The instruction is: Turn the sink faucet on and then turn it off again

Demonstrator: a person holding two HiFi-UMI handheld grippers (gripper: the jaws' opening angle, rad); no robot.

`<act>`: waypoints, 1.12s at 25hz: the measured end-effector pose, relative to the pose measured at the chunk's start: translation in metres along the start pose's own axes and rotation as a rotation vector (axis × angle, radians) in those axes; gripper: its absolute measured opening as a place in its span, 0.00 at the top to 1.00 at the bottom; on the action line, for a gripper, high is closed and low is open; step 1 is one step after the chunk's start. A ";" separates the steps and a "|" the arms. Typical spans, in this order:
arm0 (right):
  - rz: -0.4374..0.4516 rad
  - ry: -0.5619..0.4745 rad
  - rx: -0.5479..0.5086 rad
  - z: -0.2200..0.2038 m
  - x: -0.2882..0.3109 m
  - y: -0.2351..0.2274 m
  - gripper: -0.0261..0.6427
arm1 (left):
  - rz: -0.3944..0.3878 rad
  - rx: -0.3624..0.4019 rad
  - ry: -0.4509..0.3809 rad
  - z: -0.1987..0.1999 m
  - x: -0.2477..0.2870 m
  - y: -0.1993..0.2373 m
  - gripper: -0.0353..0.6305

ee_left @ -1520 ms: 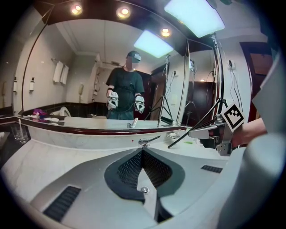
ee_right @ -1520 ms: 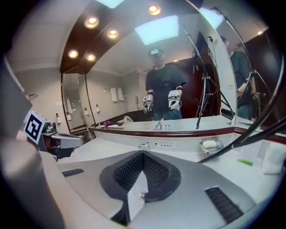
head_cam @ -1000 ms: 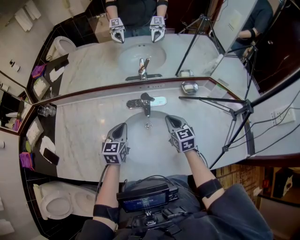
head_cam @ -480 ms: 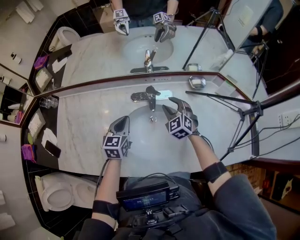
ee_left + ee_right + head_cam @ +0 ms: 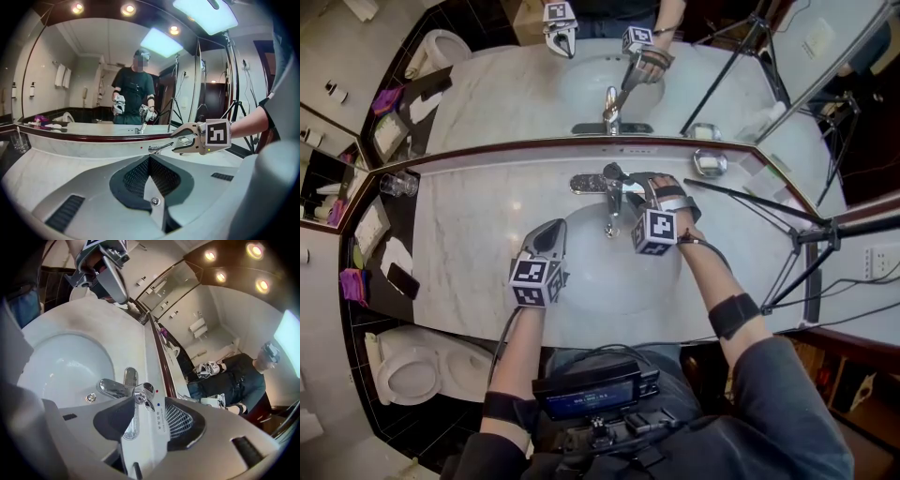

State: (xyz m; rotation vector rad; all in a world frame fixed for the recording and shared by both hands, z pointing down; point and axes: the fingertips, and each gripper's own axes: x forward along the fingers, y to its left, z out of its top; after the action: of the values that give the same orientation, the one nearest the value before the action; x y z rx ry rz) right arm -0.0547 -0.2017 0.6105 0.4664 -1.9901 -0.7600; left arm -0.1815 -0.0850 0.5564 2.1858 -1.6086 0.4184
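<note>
The faucet (image 5: 611, 195) is a polished chrome single-lever mixer. It stands upright on a long oval chrome base plate (image 5: 582, 183) at the back edge of the white oval basin (image 5: 591, 281), set in the pale marble counter (image 5: 469, 248) just in front of the mirror (image 5: 506, 94). Its spout (image 5: 110, 388) reaches out and slopes down over the bowl, and the short lever (image 5: 144, 397) sits on top of the rounded body.

dark grey sleeves (image 5: 787, 408), black armbands (image 5: 733, 316), black-and-white marker cubes (image 5: 534, 281).

Faucet (image 5: 607, 190) behind basin (image 5: 591, 277); glass (image 5: 394, 185) far left
</note>
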 end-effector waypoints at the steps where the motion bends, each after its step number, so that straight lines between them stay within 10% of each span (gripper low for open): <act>1: 0.004 -0.001 -0.026 0.002 0.004 -0.001 0.62 | 0.000 -0.001 0.002 0.000 0.001 0.000 0.95; 16: 0.076 0.093 -0.183 -0.015 0.035 0.023 0.67 | -0.013 -0.004 0.018 -0.003 0.015 0.001 0.95; 28: 0.065 0.104 -0.084 -0.029 0.028 0.054 0.67 | -0.034 -0.011 0.033 -0.009 0.019 -0.002 0.95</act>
State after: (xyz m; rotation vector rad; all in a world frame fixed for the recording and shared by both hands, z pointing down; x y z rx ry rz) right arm -0.0448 -0.1884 0.6759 0.3818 -1.8602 -0.7608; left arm -0.1737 -0.0956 0.5729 2.1836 -1.5509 0.4324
